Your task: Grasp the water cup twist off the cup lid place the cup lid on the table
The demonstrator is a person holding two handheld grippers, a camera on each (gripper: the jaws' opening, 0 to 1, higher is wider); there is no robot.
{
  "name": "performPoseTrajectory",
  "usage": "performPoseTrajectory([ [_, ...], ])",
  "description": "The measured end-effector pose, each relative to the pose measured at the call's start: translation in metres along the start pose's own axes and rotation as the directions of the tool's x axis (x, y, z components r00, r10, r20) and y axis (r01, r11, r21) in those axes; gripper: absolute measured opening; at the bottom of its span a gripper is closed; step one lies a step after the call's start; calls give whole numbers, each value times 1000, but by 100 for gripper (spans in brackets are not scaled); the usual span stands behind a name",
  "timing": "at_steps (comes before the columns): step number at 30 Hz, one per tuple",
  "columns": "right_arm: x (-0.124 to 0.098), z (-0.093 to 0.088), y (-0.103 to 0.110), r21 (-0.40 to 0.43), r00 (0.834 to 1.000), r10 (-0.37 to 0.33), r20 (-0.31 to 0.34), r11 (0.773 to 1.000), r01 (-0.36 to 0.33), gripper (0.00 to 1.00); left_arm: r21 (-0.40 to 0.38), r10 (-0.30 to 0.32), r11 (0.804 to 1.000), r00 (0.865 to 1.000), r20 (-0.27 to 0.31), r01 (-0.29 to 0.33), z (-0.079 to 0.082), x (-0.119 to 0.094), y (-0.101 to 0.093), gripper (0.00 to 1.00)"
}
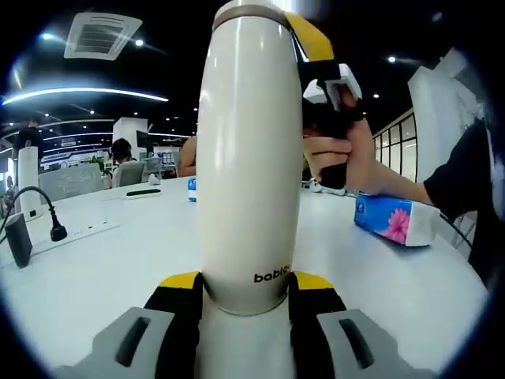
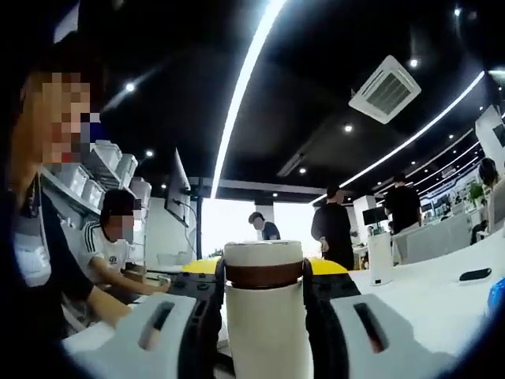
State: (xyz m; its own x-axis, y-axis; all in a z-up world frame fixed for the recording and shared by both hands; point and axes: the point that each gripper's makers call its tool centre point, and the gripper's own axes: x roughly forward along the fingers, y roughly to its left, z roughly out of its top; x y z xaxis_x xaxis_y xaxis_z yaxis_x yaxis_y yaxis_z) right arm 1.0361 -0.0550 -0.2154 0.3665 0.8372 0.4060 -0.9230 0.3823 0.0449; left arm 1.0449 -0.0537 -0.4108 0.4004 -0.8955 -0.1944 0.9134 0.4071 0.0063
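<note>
left gripper (image 1: 246, 288) jaws clamped on water cup (image 1: 248, 158) base, frame centre, cup upright above white table (image 1: 95, 268). right gripper (image 2: 263, 276) jaws clamped on cup lid (image 2: 263, 264), lower centre. tissue pack (image 1: 394, 221) at right.

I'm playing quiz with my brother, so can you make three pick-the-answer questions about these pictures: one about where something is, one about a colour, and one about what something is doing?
1. Where is the tissue pack?
A. on the white table
B. on top of the cup
C. in a gripper

2. What colour is the band under the cup lid?
A. blue
B. brown
C. green

3. What is the left gripper doing?
A. hanging open
B. clamped on the water cup
C. holding a cable

Answers: 1 A, it lies on the tabletop to the right of the cup in the left gripper view. 2 B, a brown ring sits below the cream lid in the right gripper view. 3 B, its yellow-tipped jaws press both sides of the cup's base.
</note>
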Motion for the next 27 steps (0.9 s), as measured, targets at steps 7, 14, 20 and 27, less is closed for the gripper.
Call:
performPoseTrajectory([
  [7,1,0,1,39,998,61,7,997,-61,42,0,1,1000,1000,0,-1,0,1,0,45],
  [14,1,0,2,44,994,113,5,993,-114,42,-1,1,1000,1000,0,-1,0,2,4,45],
  [20,0,1,1,57,990,143,8,988,-144,42,-1,1,1000,1000,1,-1,0,2,7,45],
  [27,0,1,1,52,990,139,5,989,-139,42,1,-12,1000,1000,7,12,1,2,7,45],
])
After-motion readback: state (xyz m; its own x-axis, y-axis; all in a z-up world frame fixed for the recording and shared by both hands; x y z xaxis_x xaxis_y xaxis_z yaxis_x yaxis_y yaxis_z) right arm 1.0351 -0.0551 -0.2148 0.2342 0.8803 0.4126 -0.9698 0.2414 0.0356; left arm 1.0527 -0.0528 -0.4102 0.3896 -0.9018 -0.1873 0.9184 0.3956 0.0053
